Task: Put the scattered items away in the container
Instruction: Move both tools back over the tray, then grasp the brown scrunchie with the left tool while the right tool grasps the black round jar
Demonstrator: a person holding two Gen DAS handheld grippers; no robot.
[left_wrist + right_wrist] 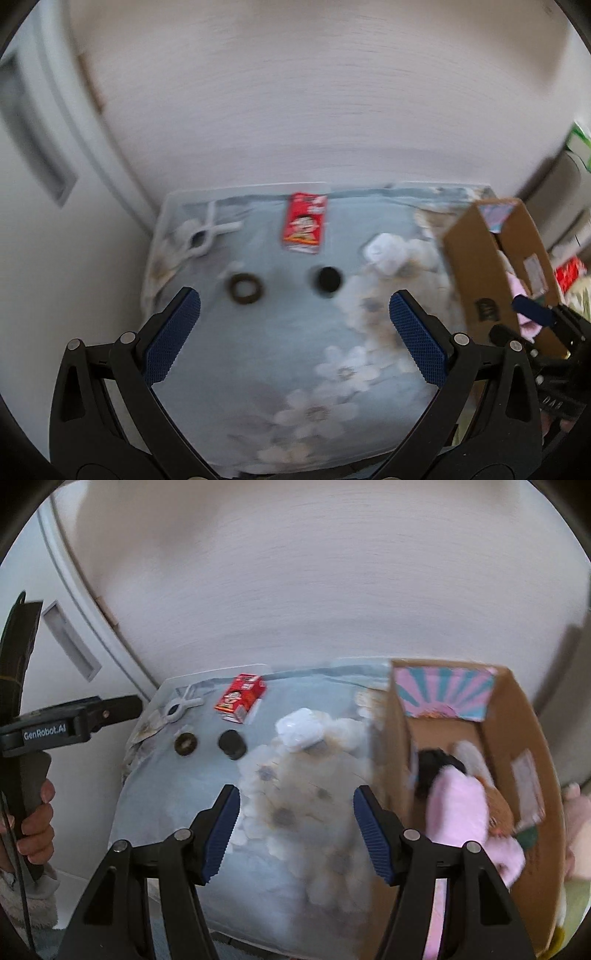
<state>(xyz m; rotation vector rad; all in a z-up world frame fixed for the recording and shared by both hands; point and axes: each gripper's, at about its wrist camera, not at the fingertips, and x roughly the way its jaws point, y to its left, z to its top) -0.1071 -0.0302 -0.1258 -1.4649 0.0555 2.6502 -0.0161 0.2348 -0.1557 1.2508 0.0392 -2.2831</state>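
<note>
On the blue floral cloth (288, 350) lie a red snack box (304, 223) (241, 698), a white clip (201, 236) (177, 707), a brown ring (245, 288) (185, 744), a black cap (328, 279) (231, 744) and a white packet (386, 253) (301, 729). A cardboard box (476, 266) (517, 709) stands at the right, holding a pink plush (461, 812) and dark items. My left gripper (294, 306) is open and empty above the cloth, near the ring and cap. My right gripper (296, 801) is open and empty, beside the box's left wall.
A white wall and door frame (85, 602) stand behind the table. The left gripper's body (70, 723) and the hand holding it show at the left of the right wrist view. Clutter (569, 273) lies beyond the box at right.
</note>
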